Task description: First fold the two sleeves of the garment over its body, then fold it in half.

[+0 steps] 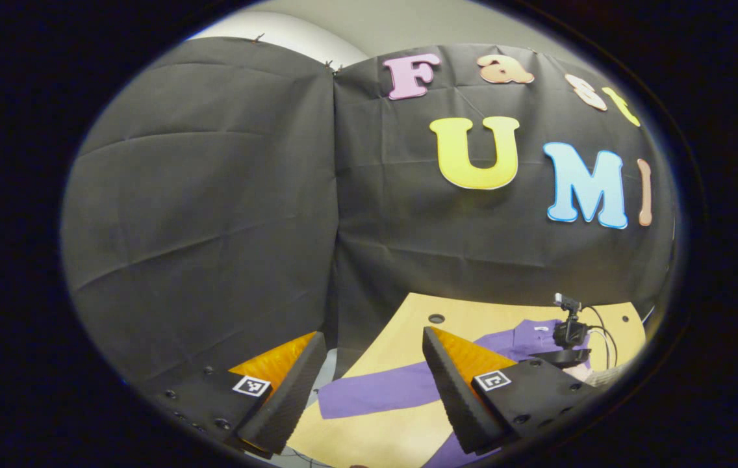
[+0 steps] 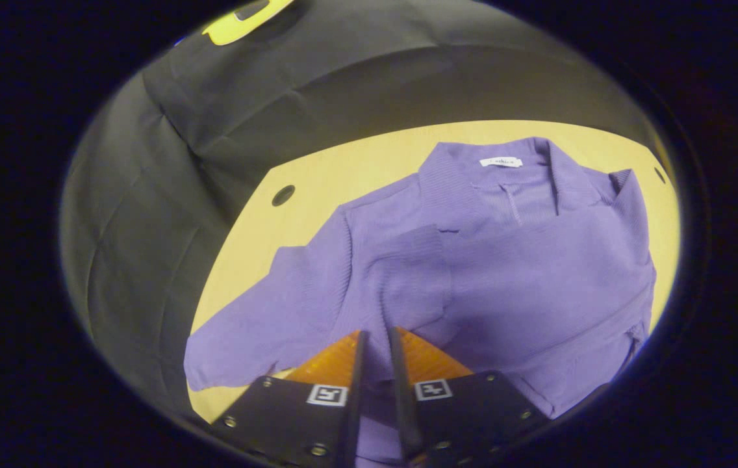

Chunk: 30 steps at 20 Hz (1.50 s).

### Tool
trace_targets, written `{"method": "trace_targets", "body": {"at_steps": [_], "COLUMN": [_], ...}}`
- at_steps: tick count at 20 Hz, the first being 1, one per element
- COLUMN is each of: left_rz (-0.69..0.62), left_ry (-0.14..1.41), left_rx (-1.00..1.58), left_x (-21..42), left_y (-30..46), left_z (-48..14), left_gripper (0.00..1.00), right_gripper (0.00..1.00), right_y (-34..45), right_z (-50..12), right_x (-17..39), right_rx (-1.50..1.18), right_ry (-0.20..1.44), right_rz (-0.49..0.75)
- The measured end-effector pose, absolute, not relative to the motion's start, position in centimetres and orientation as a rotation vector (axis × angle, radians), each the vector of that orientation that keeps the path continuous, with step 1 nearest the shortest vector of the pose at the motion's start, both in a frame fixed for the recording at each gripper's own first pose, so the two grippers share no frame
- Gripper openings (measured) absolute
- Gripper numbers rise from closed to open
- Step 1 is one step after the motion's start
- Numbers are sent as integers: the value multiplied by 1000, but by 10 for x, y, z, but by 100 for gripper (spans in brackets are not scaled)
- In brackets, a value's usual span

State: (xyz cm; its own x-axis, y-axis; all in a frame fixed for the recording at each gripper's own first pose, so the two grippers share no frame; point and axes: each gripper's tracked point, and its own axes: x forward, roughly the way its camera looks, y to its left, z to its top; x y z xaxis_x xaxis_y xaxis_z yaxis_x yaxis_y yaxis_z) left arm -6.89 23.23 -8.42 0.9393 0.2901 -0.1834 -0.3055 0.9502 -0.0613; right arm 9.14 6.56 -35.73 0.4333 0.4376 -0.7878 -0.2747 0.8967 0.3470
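Right gripper view showed the right tool (image 2: 375,354) pinched nearly together on a sleeve fold of the purple garment (image 2: 505,273), spread on the table (image 2: 343,175); better carry it flat across; the left tool (image 1: 369,383) stood apart, idle.

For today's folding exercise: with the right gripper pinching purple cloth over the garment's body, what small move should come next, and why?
Probably open the right gripper and let go: its fingers pinch a sleeve already lying across the purple garment. The left gripper is open above the other sleeve, still spread out on the table.
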Motion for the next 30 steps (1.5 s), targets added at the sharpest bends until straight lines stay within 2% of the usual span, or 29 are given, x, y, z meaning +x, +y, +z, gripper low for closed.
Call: {"method": "trace_targets", "body": {"at_steps": [1, 2, 3, 9, 17, 25, 30], "left_rz": [298, 291, 285, 267, 263, 277, 300], "left_ry": [174, 175, 177, 221, 330, 534, 625], "left_rx": [-94, -101, -108, -101, -106, -105, -129], "left_x": [-66, -61, -57, -35, -1, 22, 31], "left_y": [231, 228, 227, 228, 249, 275, 287], "left_z": [-86, -88, -93, -137, -228, -347, -402], "left_gripper": [100, 100, 100, 98, 98, 100, 100], "right_gripper": [51, 36, 49, 49, 49, 49, 49], "right_y": [67, 67, 68, 64, 39, 6, -22], "right_z": [-353, -348, -345, -305, -242, -172, -156], "right_x": [91, 91, 93, 92, 80, 57, 41], "right_rx": [178, 173, 170, 169, 121, 119, 69], "right_ry": [1024, 1008, 994, 906, 783, 659, 622], "right_rz": [453, 453, 456, 480, 498, 487, 454]}}
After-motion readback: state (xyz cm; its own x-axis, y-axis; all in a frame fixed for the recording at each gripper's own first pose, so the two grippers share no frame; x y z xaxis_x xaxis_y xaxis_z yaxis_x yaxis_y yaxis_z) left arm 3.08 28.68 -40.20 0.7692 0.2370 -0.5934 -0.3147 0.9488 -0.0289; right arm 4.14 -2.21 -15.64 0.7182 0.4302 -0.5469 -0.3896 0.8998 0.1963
